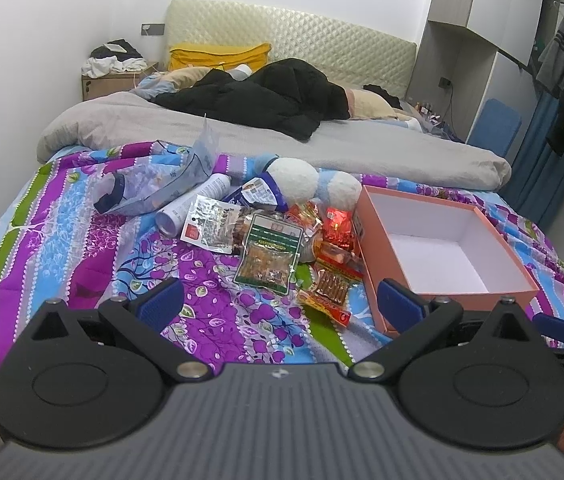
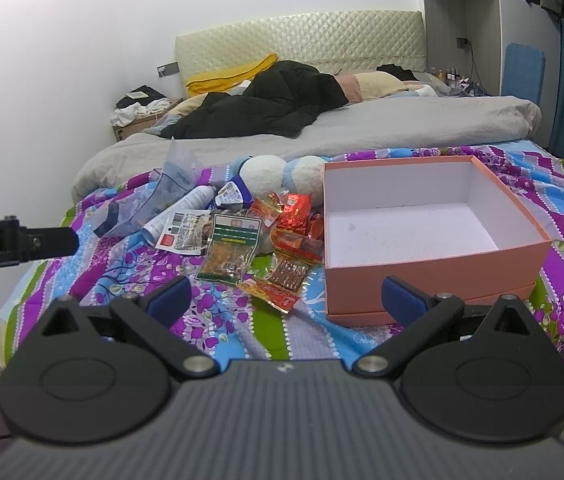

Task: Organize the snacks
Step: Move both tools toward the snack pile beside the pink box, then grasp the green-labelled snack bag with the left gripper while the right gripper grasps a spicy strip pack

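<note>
Both my tools are held low over the near end of the bed, facing the headboard. My left gripper has its jaws spread wide with nothing between them; the blue pads hang above the flowered quilt. My right gripper is likewise spread wide and holds nothing.

The snacks lie in one loose pile on the quilt, just left of the pink box. The box stands with no lid on it, white inside, nothing in it. Nearest the box are red packets, some touching its left wall. In front of these lies a clear packet with red ends, showing brown sticks. Left of that, a green-labelled packet overlaps a clear packet with a barcode. Behind the pile, a white tube lies on its side, next to a crumpled clear bag. A small blue-and-white pouch sits between the tube and a white-and-blue plush toy, which leans by the box's far left corner.

Beyond the quilt: a grey blanket with a black jacket heaped on it.

From the right wrist view, the left gripper's tip enters at the left edge, well apart from the pile.
</note>
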### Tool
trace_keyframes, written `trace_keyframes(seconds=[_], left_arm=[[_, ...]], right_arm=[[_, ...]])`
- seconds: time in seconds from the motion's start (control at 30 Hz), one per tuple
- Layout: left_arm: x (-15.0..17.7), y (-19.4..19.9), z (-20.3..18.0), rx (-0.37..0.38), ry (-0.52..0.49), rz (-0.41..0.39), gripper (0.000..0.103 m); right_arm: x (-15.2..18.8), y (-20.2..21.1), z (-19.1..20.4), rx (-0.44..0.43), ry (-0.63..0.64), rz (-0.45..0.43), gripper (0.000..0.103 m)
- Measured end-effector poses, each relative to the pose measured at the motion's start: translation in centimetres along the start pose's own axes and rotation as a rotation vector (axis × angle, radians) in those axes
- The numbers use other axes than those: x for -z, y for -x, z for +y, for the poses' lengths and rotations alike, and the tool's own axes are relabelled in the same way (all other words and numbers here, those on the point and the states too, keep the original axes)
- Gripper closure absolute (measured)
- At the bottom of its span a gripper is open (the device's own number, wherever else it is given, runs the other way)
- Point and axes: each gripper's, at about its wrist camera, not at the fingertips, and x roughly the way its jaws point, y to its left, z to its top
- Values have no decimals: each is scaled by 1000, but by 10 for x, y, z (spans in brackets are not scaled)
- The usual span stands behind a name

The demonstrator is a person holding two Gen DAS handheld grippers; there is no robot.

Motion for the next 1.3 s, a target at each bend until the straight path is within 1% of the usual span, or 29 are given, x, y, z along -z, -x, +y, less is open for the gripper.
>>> trace_keyframes(seconds=[0.5,0.67,0.73,0.83,0.93,1.1,1.13,1.2,1.3], left_arm=[[4,-5,2,2,1,12,0],[7,-13,6,15,26,42,0],[8,-16,7,17,25,46,0],[10,-25,8,13,15,64,0],[12,-34,9,10,8,90,0],[13,-51,13,16,2,110,0],[12,-56,13,20,-1,115,0],[11,-66,13,26,-10,122,0],[9,-83,13,30,-26,125,0]], right_arm=[[3,-3,1,2,-6,17,0],[5,-7,-1,25,-23,31,0],[6,-9,-2,19,-30,34,0],[9,-10,-5,11,-49,21,0],[11,-13,-9,-19,-72,22,0],[17,-24,-11,-18,-84,38,0],[18,-26,-11,-18,-78,40,1],[21,-33,-11,-18,-65,45,6],[25,-42,-10,-30,-48,51,7]])
